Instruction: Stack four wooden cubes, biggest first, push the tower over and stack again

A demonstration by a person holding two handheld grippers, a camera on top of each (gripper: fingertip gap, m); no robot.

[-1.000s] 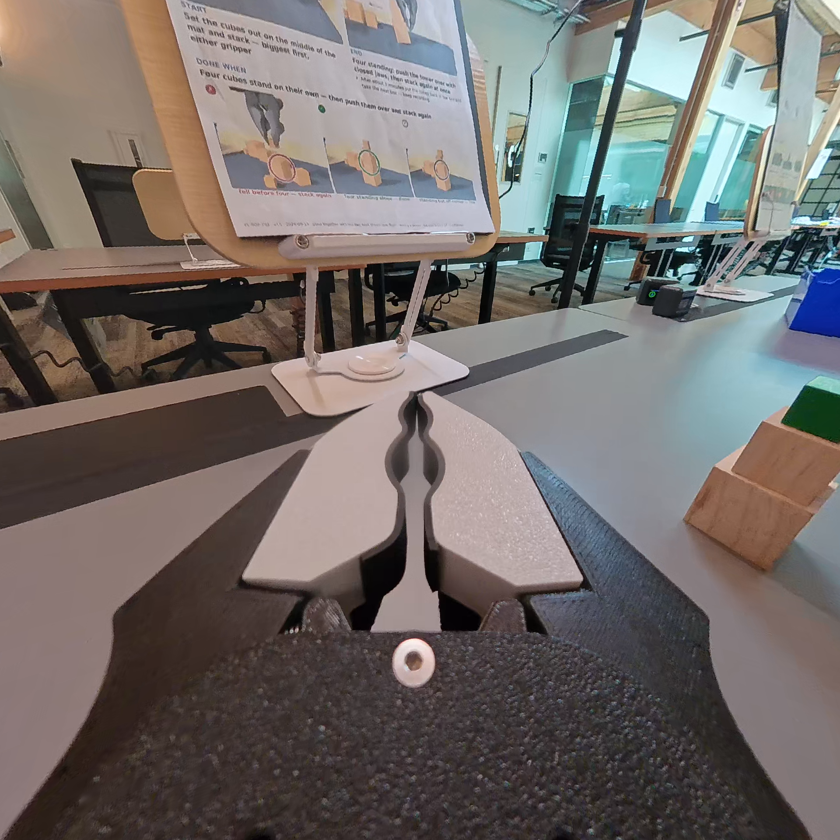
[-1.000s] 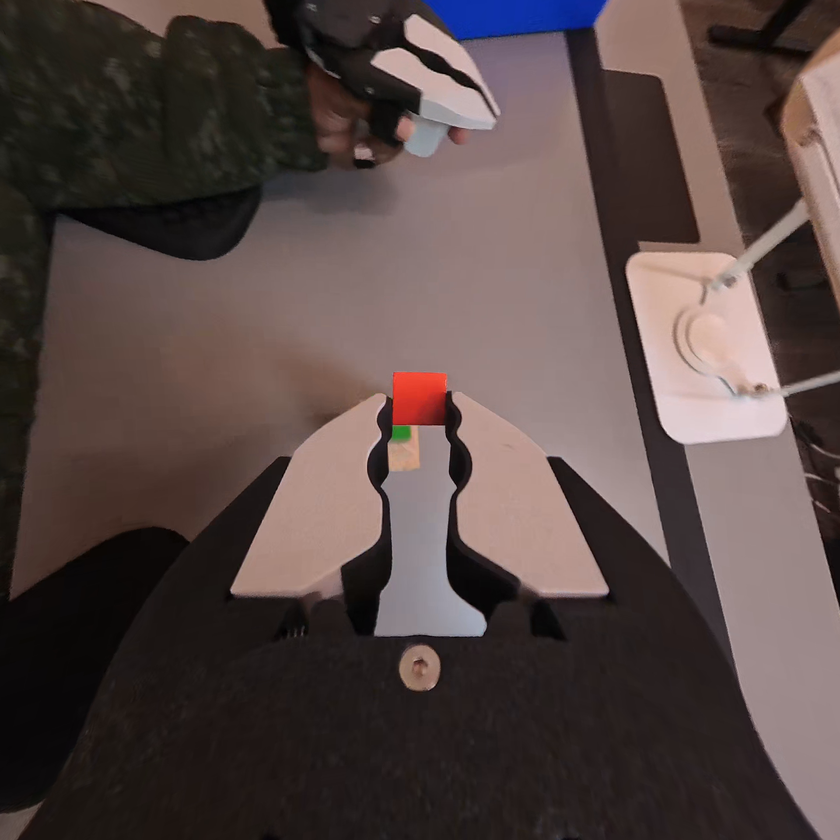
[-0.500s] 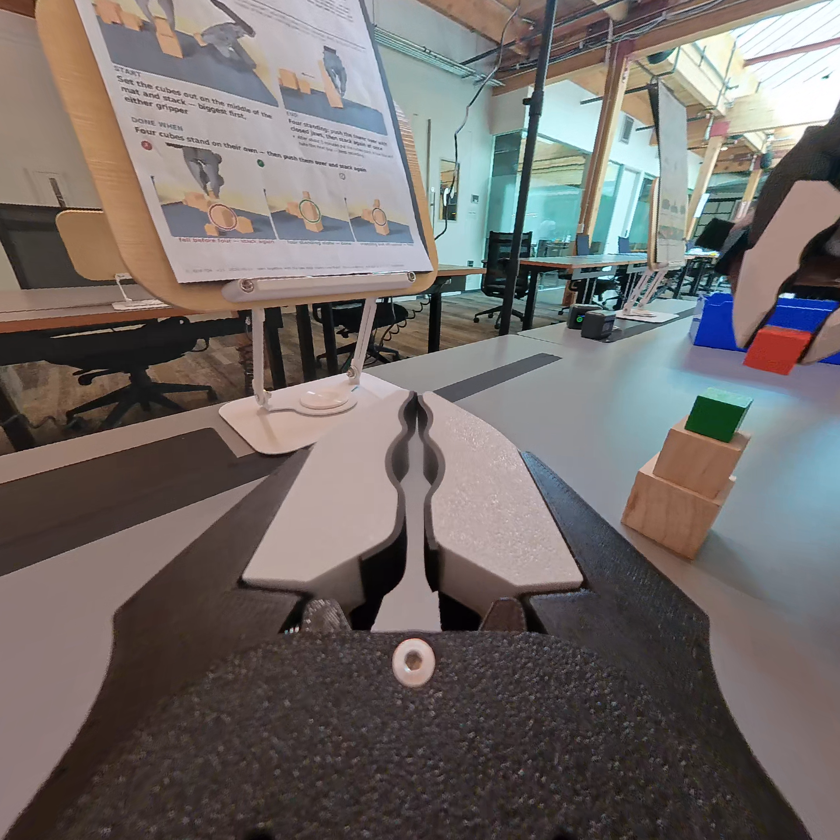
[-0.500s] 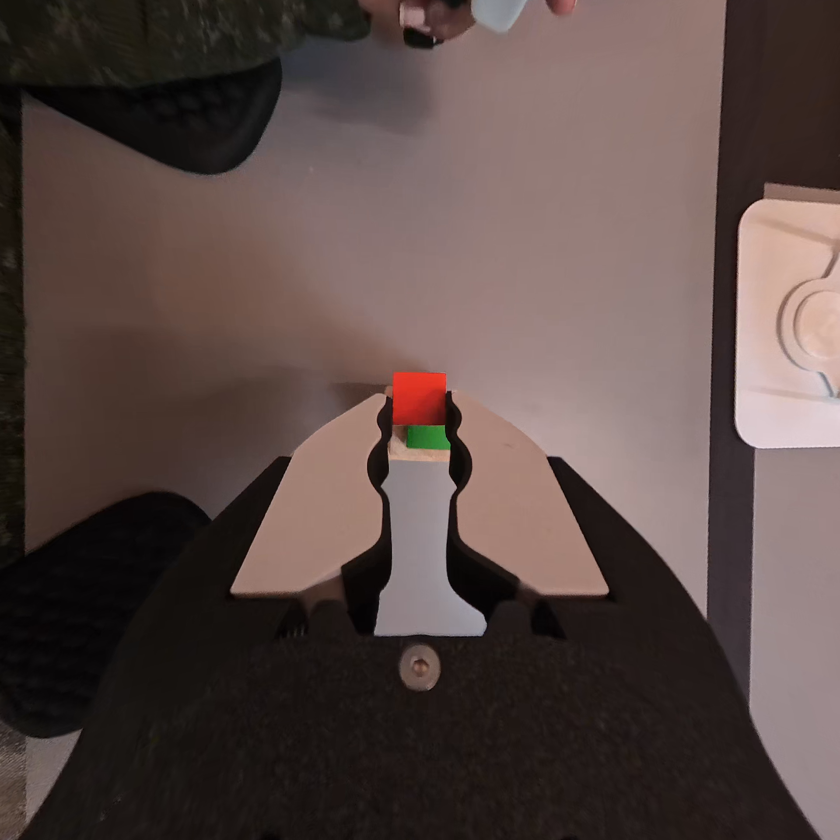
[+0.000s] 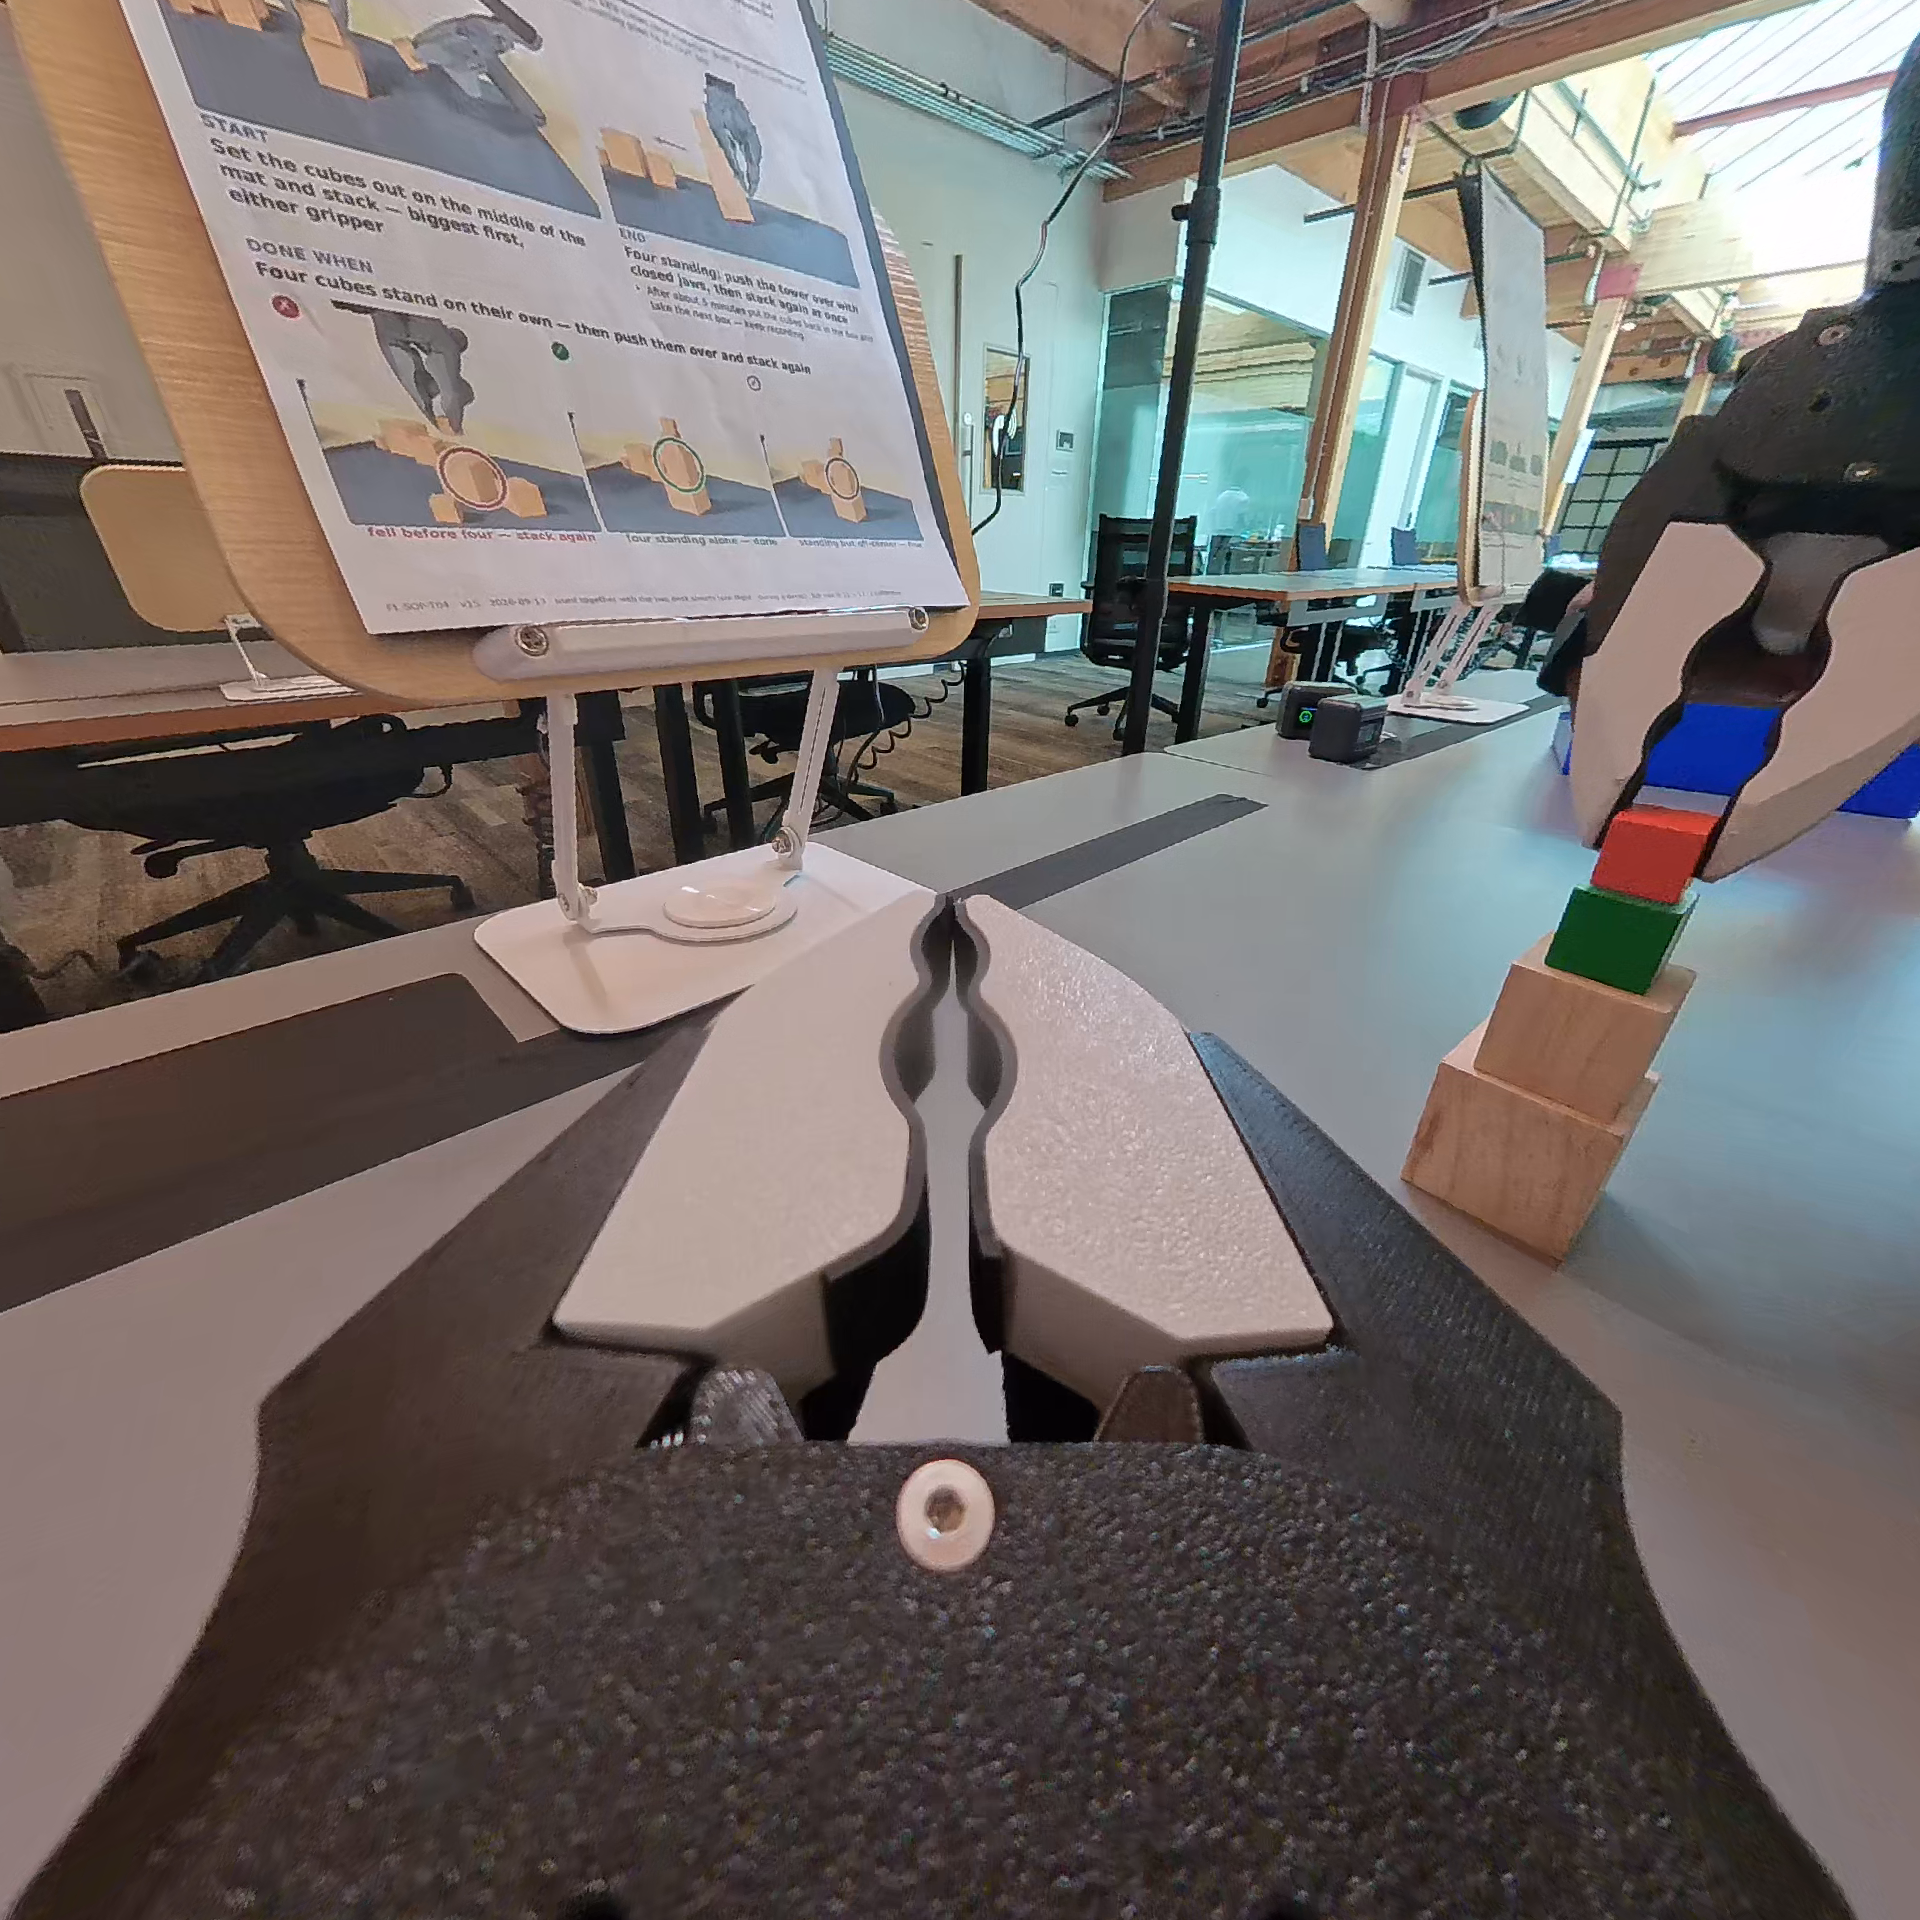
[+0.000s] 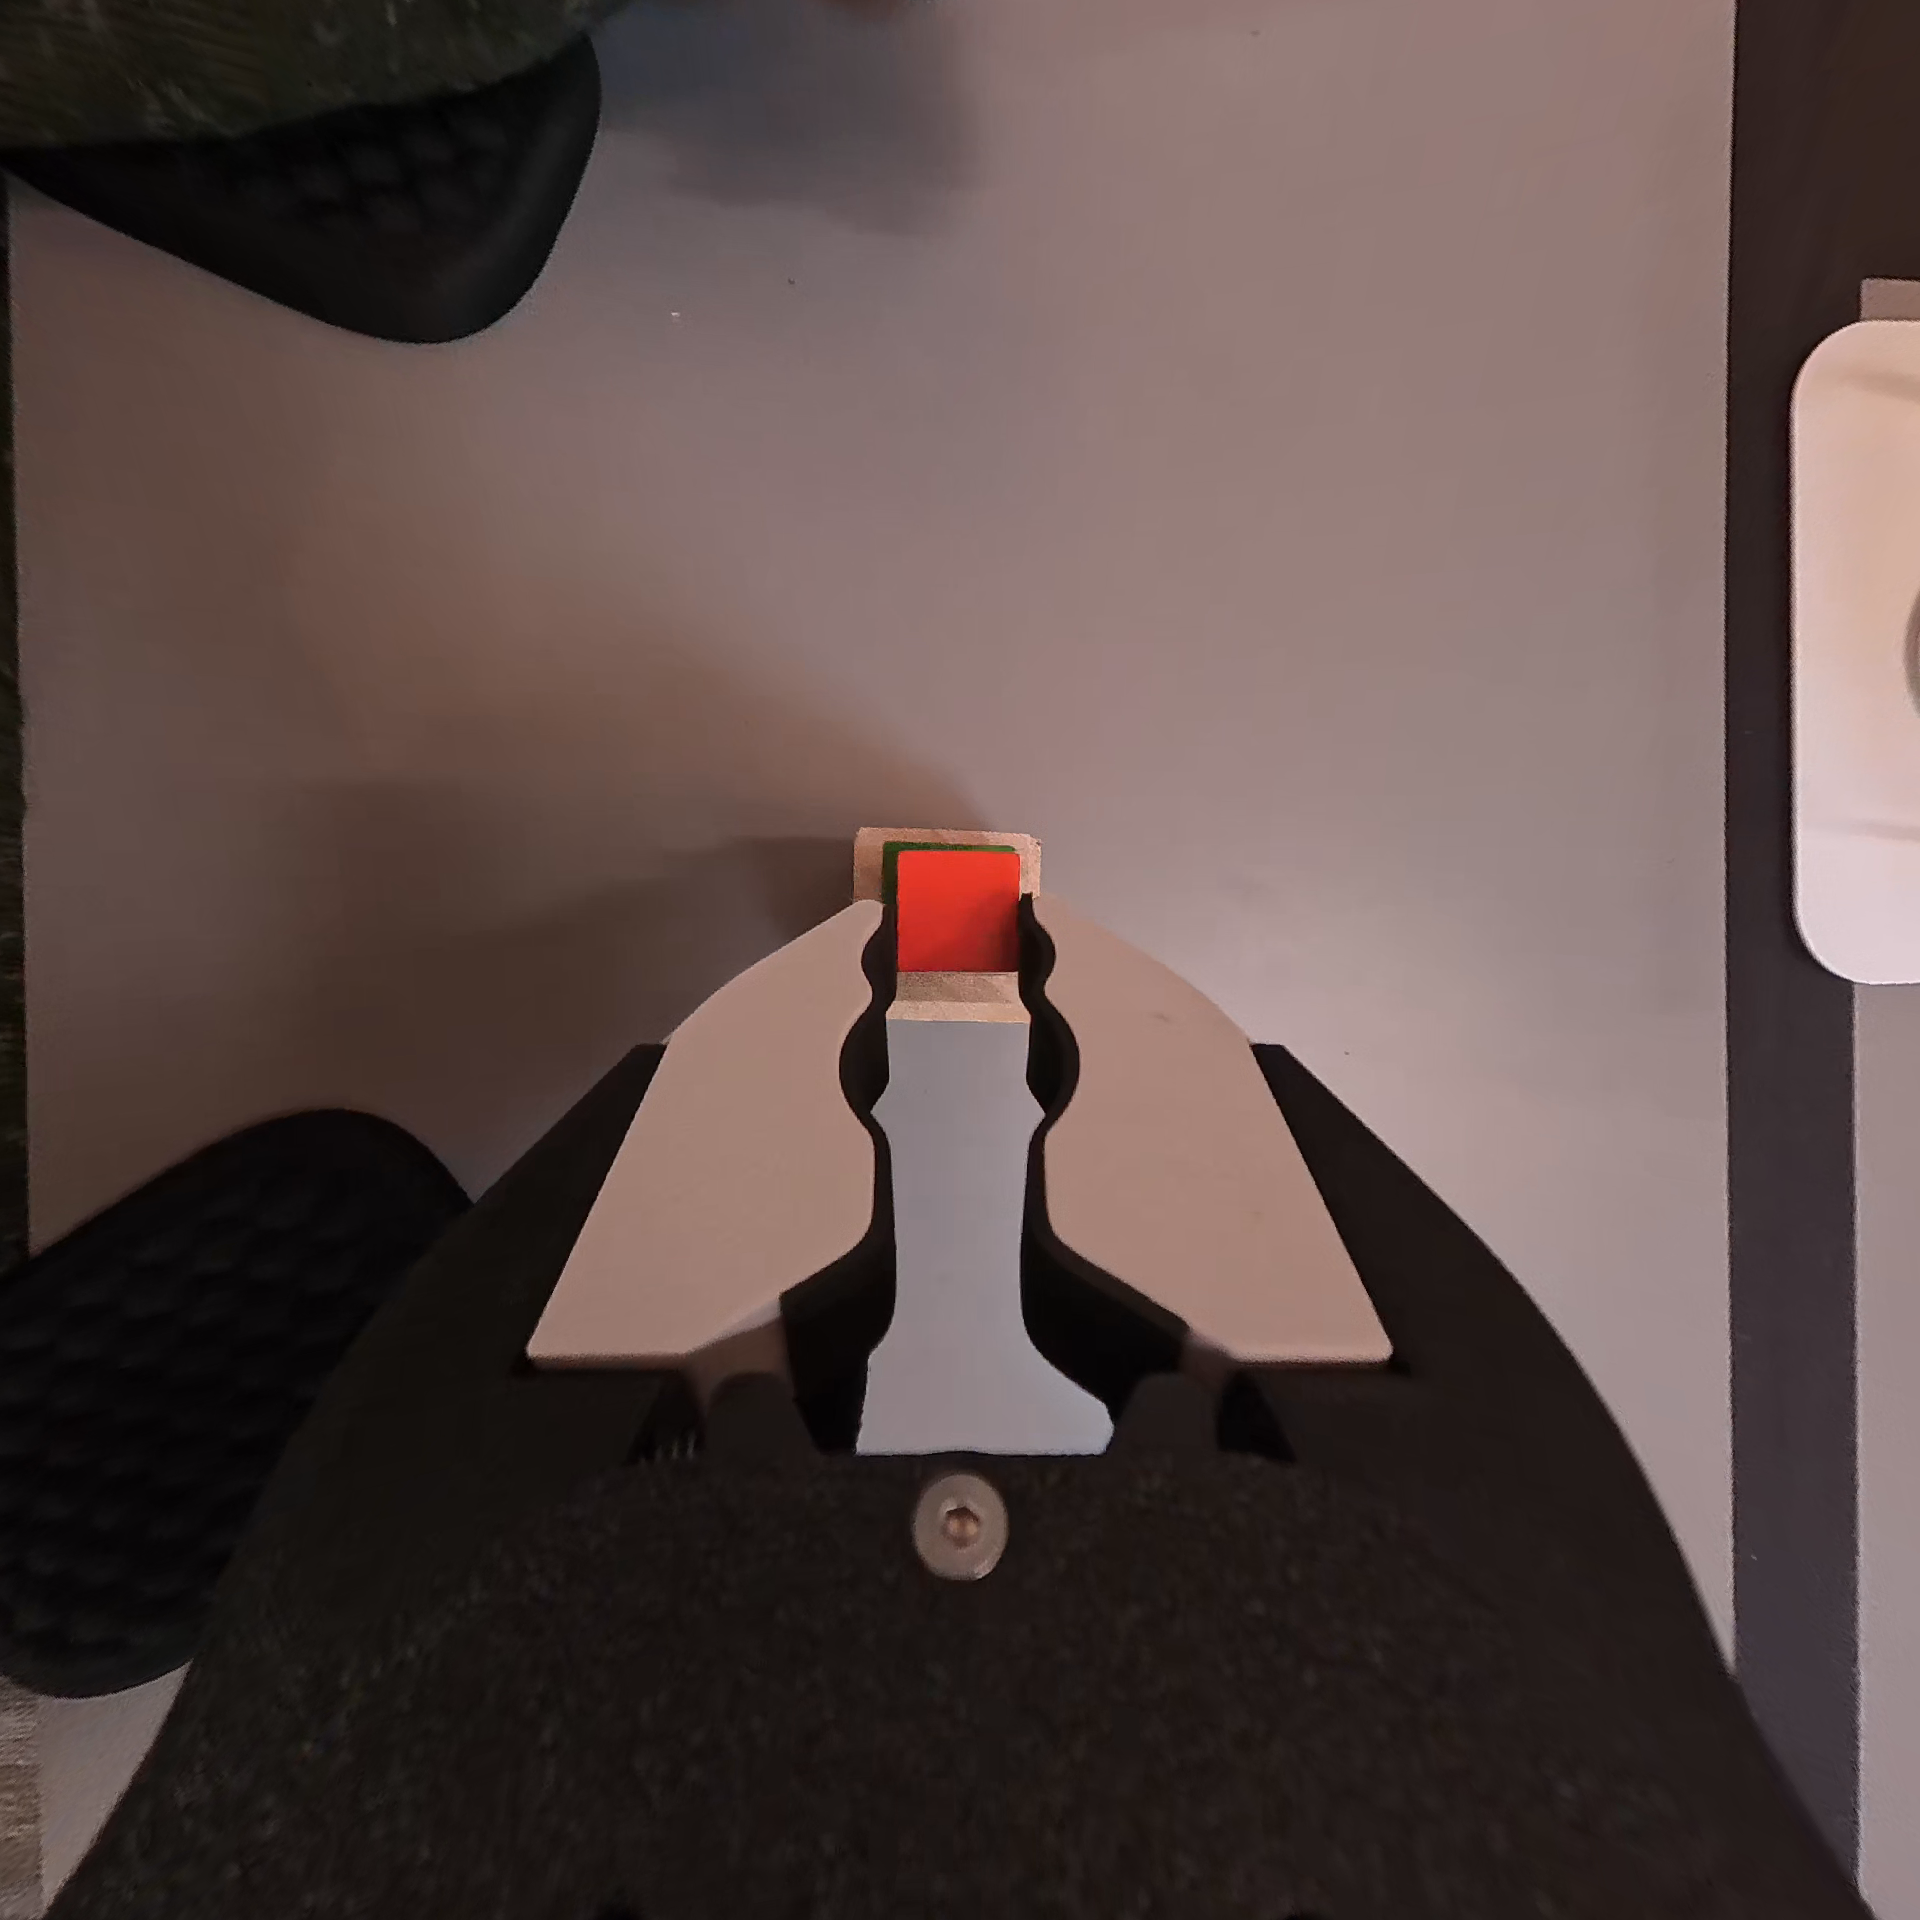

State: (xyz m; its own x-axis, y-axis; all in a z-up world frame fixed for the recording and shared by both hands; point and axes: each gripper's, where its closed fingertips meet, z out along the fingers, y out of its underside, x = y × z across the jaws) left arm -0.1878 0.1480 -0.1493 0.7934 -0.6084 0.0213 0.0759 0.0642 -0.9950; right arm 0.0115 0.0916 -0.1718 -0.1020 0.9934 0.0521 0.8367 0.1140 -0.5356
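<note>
My right gripper [image 6: 956,920] points straight down and is shut on a small red cube [image 6: 954,904]. In the left wrist view the right gripper [image 5: 1662,842] sets the red cube [image 5: 1652,852] on a green cube [image 5: 1616,935], which tops two stacked wooden cubes, a smaller one [image 5: 1579,1034] on a larger one [image 5: 1517,1158]. From above, a green edge [image 6: 889,868] and the wooden cube [image 6: 956,992] show under the red one. My left gripper [image 5: 951,914] is shut and empty, low over the grey table [image 5: 1299,935], left of the stack.
A white stand [image 5: 686,935] holding a wooden board with a printed sheet [image 5: 540,291] stands at the table's far edge; its base shows in the right wrist view [image 6: 1860,665]. A blue bin [image 5: 1881,795] lies behind the stack. A person's sleeve [image 6: 260,52] is at the top left. Spacing between my two grippers at the tips: around 20 cm.
My right gripper has carried the red cube down from above the stack onto the green cube. My left gripper has turned right, bringing the stack further into view; it stays shut.
</note>
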